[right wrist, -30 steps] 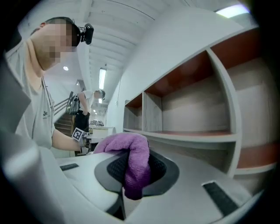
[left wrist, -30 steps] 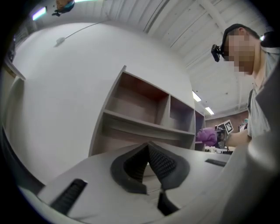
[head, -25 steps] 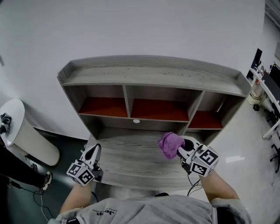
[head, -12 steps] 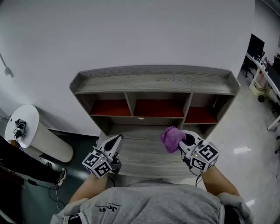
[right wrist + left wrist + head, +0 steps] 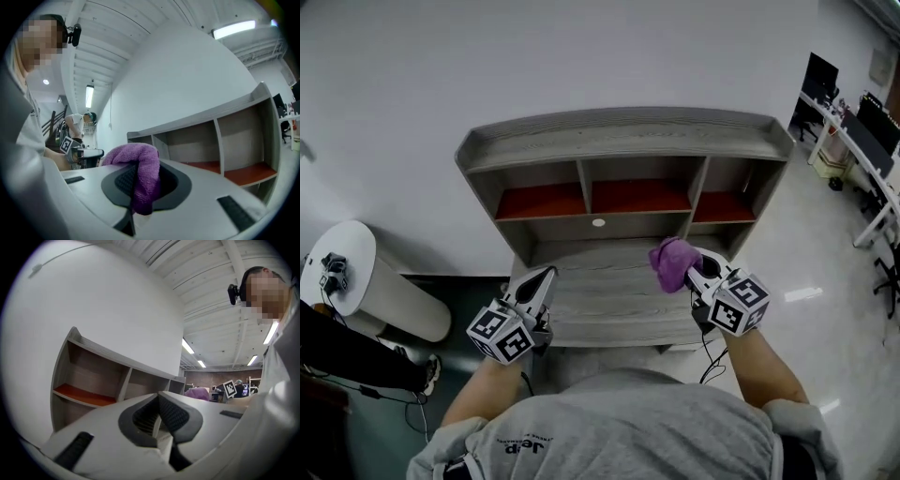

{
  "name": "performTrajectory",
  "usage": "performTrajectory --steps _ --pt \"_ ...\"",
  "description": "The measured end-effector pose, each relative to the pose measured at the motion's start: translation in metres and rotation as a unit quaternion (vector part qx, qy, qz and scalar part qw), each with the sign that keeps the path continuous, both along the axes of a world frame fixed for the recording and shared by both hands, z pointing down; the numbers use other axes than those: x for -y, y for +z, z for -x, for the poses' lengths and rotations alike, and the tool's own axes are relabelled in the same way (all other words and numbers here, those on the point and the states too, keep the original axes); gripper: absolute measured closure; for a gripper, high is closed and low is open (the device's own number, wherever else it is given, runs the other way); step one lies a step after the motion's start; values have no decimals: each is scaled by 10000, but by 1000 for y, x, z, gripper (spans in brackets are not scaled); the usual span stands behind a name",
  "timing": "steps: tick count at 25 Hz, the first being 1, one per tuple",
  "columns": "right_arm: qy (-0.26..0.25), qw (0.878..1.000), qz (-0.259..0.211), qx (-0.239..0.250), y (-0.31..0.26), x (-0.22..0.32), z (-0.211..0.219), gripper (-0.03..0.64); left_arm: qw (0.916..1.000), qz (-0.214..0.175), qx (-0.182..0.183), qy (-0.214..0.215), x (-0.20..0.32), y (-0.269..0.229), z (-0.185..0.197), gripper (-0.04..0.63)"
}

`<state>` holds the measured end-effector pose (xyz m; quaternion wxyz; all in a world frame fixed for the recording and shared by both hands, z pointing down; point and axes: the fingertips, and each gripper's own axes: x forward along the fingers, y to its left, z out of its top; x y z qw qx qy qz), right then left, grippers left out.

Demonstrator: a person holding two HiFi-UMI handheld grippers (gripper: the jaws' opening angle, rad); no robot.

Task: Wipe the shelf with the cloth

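A grey wooden shelf unit (image 5: 623, 131) with three red-floored compartments stands against the white wall, with a grey desk surface (image 5: 609, 291) below it. My right gripper (image 5: 692, 266) is shut on a purple cloth (image 5: 673, 262), held over the right part of the desk surface below the right compartment. The cloth (image 5: 138, 176) is bunched between the right jaws and folds over them. My left gripper (image 5: 539, 283) hovers at the desk's left front corner, shut with nothing in it (image 5: 157, 414). The shelf (image 5: 89, 380) shows beyond it.
A white round-topped stand (image 5: 356, 286) is on the floor to the left. Office desks with monitors (image 5: 848, 122) stand at the far right. The person's grey shirt (image 5: 609, 427) fills the bottom of the head view.
The head view has shifted so the shelf sits more centred. Both grippers keep their places over the desk, the right one holding the cloth a little closer to the shelf.
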<state>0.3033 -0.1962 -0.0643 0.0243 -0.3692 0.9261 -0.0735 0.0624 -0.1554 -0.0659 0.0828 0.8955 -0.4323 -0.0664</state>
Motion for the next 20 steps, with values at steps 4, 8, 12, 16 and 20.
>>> performTrajectory --steps 4,8,12,16,20 --pt "-300 9992 -33 -243 4 -16 -11 561 9998 -109 -21 -147 -15 -7 -19 574" --pt "-420 9987 -20 -291 7 -21 -24 561 9994 -166 -202 -231 -21 -11 -36 574" --pt "-394 9987 -14 -312 9 -22 -37 561 9995 -115 -227 -166 -30 -4 -54 574" --pt "-379 9990 -39 -253 5 -22 -38 561 9995 -120 -201 -189 -36 -4 -54 574" --pt "-390 9989 -83 -246 4 -25 -33 561 9993 -122 -288 -221 -38 -7 -50 574"
